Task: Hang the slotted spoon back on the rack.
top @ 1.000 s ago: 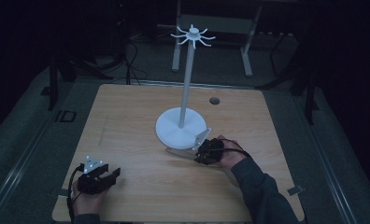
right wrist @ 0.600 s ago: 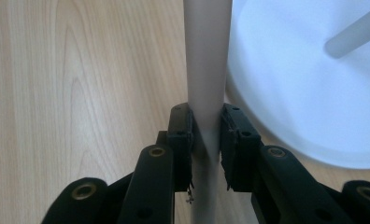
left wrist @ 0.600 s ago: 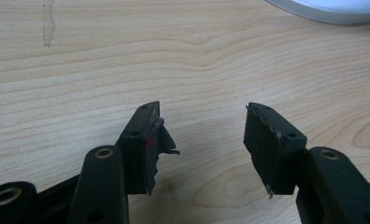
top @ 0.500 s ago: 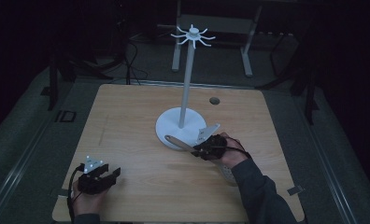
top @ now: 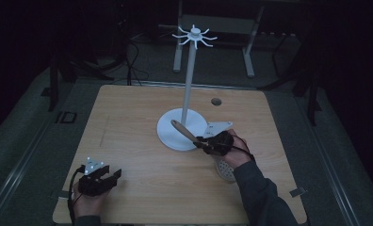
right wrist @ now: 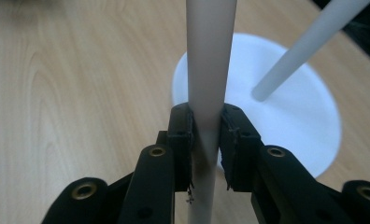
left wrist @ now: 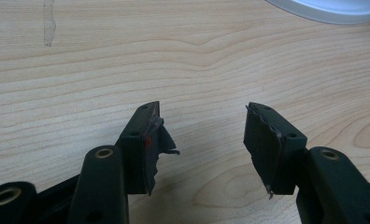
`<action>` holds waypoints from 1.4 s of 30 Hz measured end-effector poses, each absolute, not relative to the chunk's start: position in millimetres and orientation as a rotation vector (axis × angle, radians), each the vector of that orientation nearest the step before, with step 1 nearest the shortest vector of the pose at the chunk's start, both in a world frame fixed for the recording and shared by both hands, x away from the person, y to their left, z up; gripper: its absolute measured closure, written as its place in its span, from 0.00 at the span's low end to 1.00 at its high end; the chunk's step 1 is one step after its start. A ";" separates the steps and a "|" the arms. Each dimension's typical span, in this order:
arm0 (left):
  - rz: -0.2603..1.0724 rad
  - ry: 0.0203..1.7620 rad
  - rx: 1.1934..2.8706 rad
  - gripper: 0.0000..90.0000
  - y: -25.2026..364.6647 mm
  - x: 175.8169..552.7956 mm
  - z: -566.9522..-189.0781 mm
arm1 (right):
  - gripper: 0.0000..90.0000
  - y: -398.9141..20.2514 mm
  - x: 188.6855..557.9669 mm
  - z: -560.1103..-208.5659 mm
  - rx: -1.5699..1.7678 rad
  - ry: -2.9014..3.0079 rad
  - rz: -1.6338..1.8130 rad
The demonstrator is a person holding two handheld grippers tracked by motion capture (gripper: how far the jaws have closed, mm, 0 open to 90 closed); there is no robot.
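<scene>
A white stand (top: 189, 80) with a round base (top: 169, 134) and a crown of hooks (top: 194, 35) rises at the table's middle. My right gripper (top: 202, 141) is to the right of the base, shut on a long-handled utensil (top: 182, 130). The utensil's brown handle end slants up-left over the base, and its pale round head (top: 224, 170) shows below the hand. In the right gripper view the jaws (right wrist: 205, 116) clamp the pale handle (right wrist: 210, 56), with the stand's pole (right wrist: 309, 46) and base (right wrist: 290, 126) behind. My left gripper (top: 114, 175) (left wrist: 202, 126) rests open and empty at the front left.
The wooden table (top: 128, 122) has a small dark round hole (top: 216, 101) behind the stand. Dark floor surrounds it, and the grey legs of another frame (top: 177, 52) stand beyond the far edge. The stand's base rim (left wrist: 323, 7) shows far ahead of my left gripper.
My right gripper has turned with the utensil, so the handle end now stands higher over the stand's base. The left gripper has not moved.
</scene>
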State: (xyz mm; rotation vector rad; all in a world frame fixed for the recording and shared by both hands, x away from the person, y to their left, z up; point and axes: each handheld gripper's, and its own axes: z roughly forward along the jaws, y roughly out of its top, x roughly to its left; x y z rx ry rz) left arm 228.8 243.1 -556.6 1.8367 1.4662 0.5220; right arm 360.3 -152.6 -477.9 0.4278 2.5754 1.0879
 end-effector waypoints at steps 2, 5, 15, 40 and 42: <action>0.522 1.466 1.838 0.52 243.1 228.9 -556.7 | 0.84 -154.3 360.2 -475.9 0.448 2.542 1.109; 0.521 1.467 1.839 0.52 243.0 228.9 -556.7 | 0.84 -156.2 360.1 -474.1 0.466 2.507 1.129; 0.519 1.466 1.843 0.52 242.4 229.2 -556.9 | 0.84 -166.4 359.1 -461.8 0.560 2.342 1.236; 0.521 1.464 1.843 0.52 242.6 229.2 -556.7 | 0.84 -169.5 355.0 -439.9 0.649 2.078 1.426; 0.521 1.464 1.842 0.52 242.7 229.1 -556.7 | 0.84 -169.4 355.1 -439.3 0.650 2.073 1.431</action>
